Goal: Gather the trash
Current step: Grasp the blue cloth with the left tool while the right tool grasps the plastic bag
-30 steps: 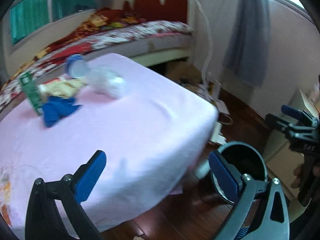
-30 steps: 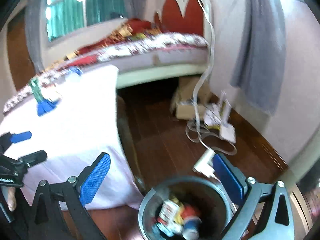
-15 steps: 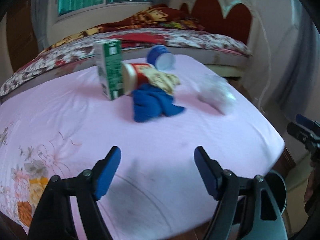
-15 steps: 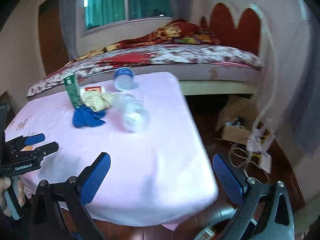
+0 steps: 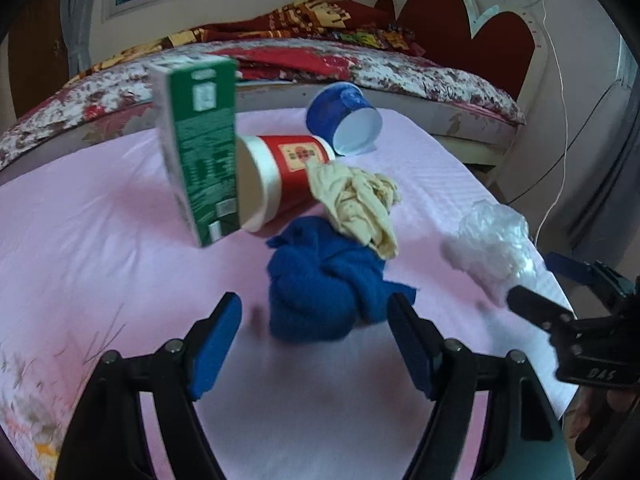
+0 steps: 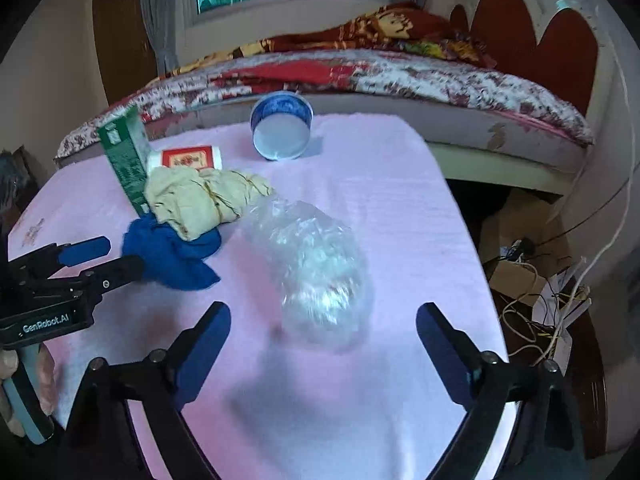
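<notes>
On the pink tablecloth [image 5: 100,240] lies a heap of trash: a standing green carton [image 5: 196,148], a tipped red paper cup [image 5: 288,172], a tipped blue cup [image 5: 344,120], a crumpled beige rag [image 5: 356,204], a blue cloth [image 5: 316,280] and a clear plastic bag [image 5: 492,248]. My left gripper [image 5: 314,304] is open, its tips either side of the blue cloth's near edge without pressing it. My right gripper [image 6: 324,312] is closing; the plastic bag [image 6: 316,276] sits between its tips, untouched by the pads. Each gripper also shows in the other's view, the left gripper [image 6: 100,256] and the right gripper [image 5: 560,292].
A bed [image 6: 400,72] with a red patterned cover and a red headboard [image 5: 480,40] runs behind the table. Right of the table, the wooden floor holds a cardboard box and tangled cables [image 6: 540,312]. A hand [image 6: 24,392] grips the left tool's handle.
Both views swung from the floor and the bin to the table, and both grippers came in close to the trash heap. The left jaws narrowed; the right jaws narrowed slightly.
</notes>
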Demonstrator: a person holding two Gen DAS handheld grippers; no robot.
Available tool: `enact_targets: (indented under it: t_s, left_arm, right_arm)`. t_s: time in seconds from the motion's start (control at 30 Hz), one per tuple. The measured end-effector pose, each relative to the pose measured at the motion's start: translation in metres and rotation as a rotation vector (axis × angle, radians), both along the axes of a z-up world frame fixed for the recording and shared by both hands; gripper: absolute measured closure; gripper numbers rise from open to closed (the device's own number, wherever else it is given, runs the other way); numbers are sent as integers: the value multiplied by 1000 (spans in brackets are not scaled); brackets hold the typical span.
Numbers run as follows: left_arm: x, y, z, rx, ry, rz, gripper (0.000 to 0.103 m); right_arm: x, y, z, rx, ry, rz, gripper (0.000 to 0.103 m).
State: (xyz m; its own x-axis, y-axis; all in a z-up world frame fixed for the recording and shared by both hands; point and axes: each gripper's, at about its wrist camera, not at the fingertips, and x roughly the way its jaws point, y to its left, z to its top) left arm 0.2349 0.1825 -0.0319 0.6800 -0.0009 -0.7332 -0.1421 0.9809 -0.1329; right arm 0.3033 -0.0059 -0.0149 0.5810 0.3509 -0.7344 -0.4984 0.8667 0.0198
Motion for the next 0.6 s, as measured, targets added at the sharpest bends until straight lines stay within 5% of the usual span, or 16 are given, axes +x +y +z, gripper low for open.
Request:
enact_targets:
  t_s: [0.17, 0.27, 0.37, 0.6]
  left_arm:
    - [19, 2, -10, -42, 45, -17, 28]
    - [21, 4, -17, -60, 71, -12, 52]
    - [11, 7, -16, -78, 62, -24, 63]
    - [-32, 10, -10, -78, 48, -31, 66]
  right_arm:
    - [15, 9, -7, 9, 25, -1, 28]
    - [20, 11, -10, 31, 54, 5, 53]
    - [17, 9, -9, 50, 63, 16, 53]
    - [-9, 0, -5, 73, 50, 32, 53]
